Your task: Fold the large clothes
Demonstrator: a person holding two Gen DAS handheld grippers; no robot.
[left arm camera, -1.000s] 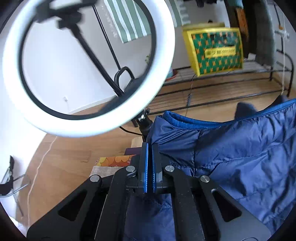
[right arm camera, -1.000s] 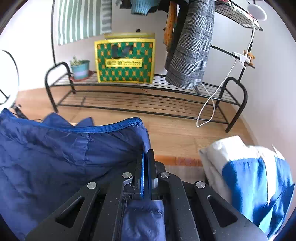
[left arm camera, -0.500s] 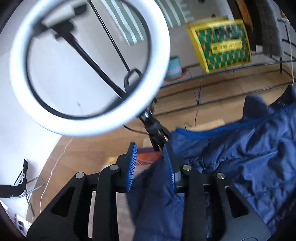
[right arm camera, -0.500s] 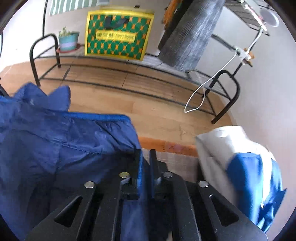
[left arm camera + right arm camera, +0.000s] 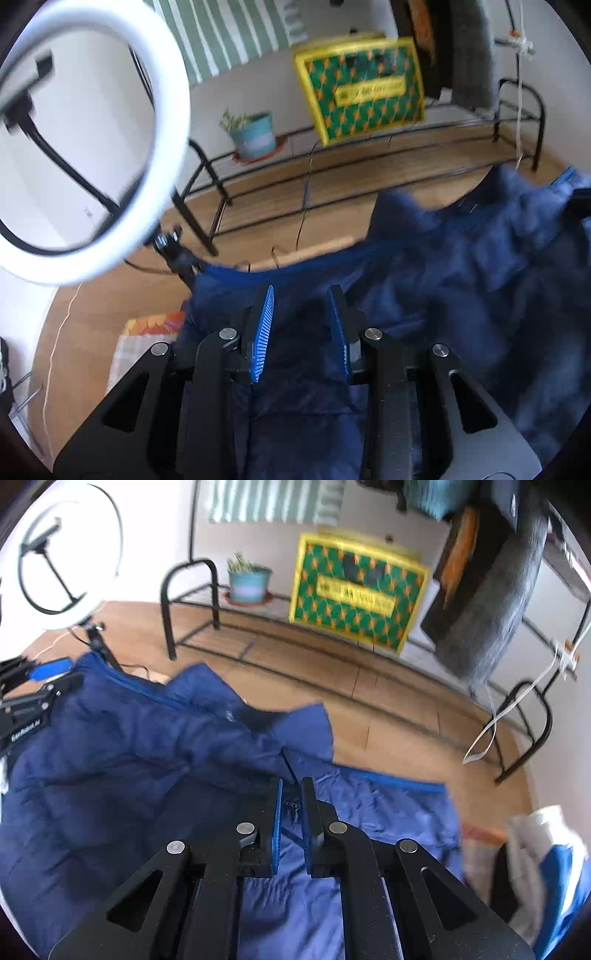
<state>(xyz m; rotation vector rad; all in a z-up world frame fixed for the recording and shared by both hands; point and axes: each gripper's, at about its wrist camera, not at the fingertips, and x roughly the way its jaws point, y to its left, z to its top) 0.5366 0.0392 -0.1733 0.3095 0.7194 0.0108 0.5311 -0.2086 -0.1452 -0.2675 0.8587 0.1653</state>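
the left tool [image 5: 301, 295] has its two blue-padded fingers standing apart, with nothing pinched; the one dark blue quilted puffer jacket [image 5: 461, 280] lies loose under and between them. the right tool [image 5: 291, 788] shows a narrow gap between its fingers, and the fabric seen through the gap lies below them, not clamped.

the jacket is spread flat beneath both tools, and its bright blue trimmed edge [image 5: 295, 264] runs across just ahead of the left tool's tips. in the right wrist view one collar flap [image 5: 303, 729] sticks up past the tips, and a paler blue panel with its own trimmed edge [image 5: 391, 797] ends to the right of the tool. the left tool's black body shows at the far left border of that view, at the jacket's other side.

beside the jacket on the right lies one folded white and blue garment [image 5: 550, 864], near but apart from it. an orange patterned cloth [image 5: 155, 323] peeks out at the jacket's left edge.

beyond the jacket is open wooden floor [image 5: 388, 701]. farther out stand one white ring light [image 5: 110, 147] on a black stand, close to the jacket's left corner, one black metal rack [image 5: 369, 158], one potted plant in a teal pot [image 5: 253, 131], and one yellow and green patterned bag [image 5: 354, 594]. dark clothes hang above the rack.
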